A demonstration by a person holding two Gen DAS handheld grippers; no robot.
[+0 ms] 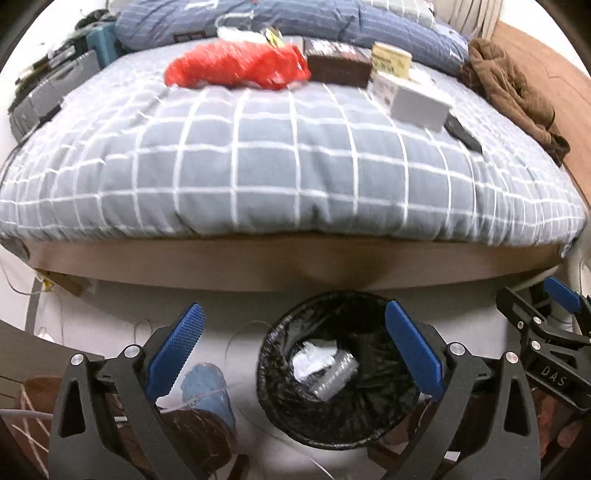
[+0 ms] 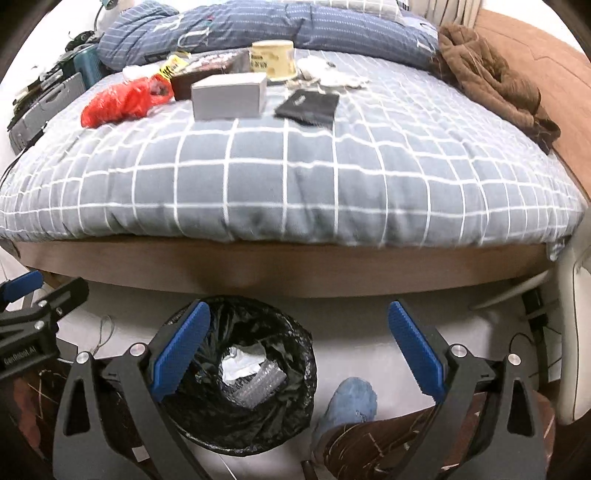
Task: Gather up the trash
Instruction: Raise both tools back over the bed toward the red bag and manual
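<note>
A black-lined trash bin [image 1: 280, 402] stands on the floor at the foot of the bed; it also shows in the right wrist view [image 2: 295, 391]. White paper [image 1: 314, 360] and clear plastic [image 2: 258, 387] lie inside it. On the bed lie a red plastic bag [image 1: 236, 66], a grey box [image 2: 229, 94], a brown box [image 1: 338, 64], a yellow cup [image 2: 273, 59], a black pouch [image 2: 308, 107] and white tissues [image 2: 332, 74]. My left gripper [image 1: 295, 354] is open and empty above the bin. My right gripper [image 2: 299, 354] is open and empty, just right of the bin.
The bed has a grey checked cover [image 1: 295, 166] and a wooden frame [image 1: 295, 266]. A blue duvet [image 2: 258, 26] and brown clothing [image 2: 491, 81] lie at the far side. A blue-socked foot [image 2: 351, 406] stands by the bin. Clutter and cases sit left of the bed [image 1: 44, 92].
</note>
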